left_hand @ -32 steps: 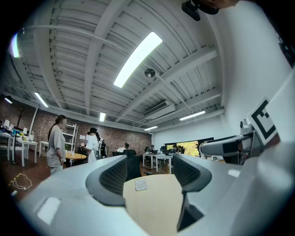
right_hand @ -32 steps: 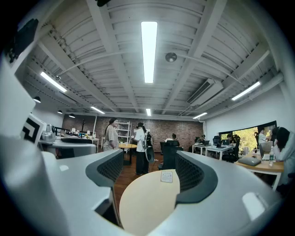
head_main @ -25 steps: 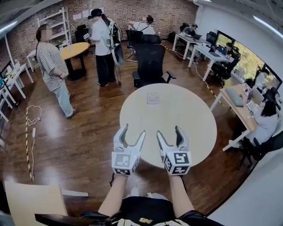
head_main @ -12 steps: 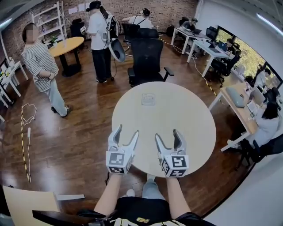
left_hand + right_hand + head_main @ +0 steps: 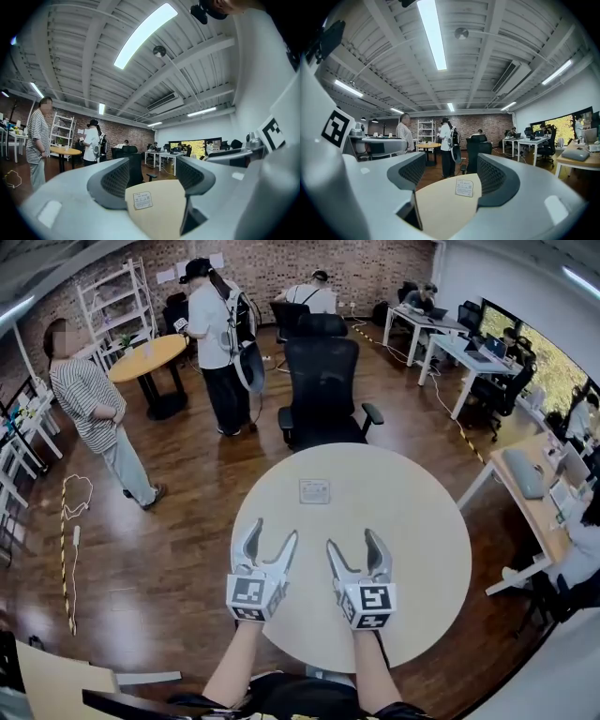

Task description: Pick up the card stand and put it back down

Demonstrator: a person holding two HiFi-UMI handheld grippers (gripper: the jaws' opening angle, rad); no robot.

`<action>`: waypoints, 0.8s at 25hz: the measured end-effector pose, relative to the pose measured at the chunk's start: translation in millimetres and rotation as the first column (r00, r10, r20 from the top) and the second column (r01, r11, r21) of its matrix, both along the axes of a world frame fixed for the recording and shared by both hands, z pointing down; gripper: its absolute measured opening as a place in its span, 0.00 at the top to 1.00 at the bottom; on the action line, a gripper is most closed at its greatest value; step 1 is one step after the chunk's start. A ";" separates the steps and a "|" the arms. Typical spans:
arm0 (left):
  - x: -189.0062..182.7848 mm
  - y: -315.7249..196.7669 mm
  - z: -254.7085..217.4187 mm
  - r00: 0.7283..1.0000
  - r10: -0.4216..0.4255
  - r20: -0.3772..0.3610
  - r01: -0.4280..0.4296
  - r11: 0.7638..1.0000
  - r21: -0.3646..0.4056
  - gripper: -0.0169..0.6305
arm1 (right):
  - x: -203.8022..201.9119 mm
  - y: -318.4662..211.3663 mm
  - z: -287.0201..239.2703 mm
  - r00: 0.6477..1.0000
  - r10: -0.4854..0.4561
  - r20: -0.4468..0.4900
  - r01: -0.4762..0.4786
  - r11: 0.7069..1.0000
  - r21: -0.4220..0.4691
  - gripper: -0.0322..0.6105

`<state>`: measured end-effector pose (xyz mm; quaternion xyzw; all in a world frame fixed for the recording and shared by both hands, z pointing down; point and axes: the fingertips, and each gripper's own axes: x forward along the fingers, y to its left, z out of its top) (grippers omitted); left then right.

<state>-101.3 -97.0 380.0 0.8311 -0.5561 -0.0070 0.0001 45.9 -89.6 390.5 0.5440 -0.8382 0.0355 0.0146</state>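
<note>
My left gripper [image 5: 272, 531] is pale grey plastic: two curved, tapering fingers [image 5: 251, 538] forking from a chunky body. The right gripper [image 5: 352, 540] is its twin. At the six o'clock end of each sits a white cube [image 5: 255, 596] printed with black square markers. Seen from each gripper's own camera, the insides of the fingers carry dark grey pads [image 5: 115, 180] with a fine mesh texture, rimmed by light shell. A marker face [image 5: 272, 133] shows at three o'clock in the left gripper view and at nine o'clock in the right gripper view. I wear a black top [image 5: 309, 697], visible at six o'clock in the head view.

Left gripper [image 5: 272, 531] and right gripper [image 5: 352, 540] gape above table [image 5: 412, 521], card stand [image 5: 314, 490] beyond.
</note>
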 end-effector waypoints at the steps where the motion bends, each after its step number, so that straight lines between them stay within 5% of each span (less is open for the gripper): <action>1: 3.0 -7.8 3.4 1.000 -0.005 -0.002 0.005 1.000 -0.006 0.49 | 0.7 -9.2 5.4 1.000 -0.012 0.006 0.012 1.000 -0.010 0.40; 8: -0.5 -40.4 18.6 0.998 -0.062 0.008 0.063 0.996 -0.060 0.49 | -9.3 -49.9 32.2 0.996 -0.073 0.042 0.076 0.995 -0.070 0.40; 20: 2.8 -99.8 37.9 0.997 0.072 -0.001 -0.072 0.996 -0.055 0.50 | 0.6 -86.4 22.4 0.998 0.051 -0.031 -0.053 0.997 -0.048 0.40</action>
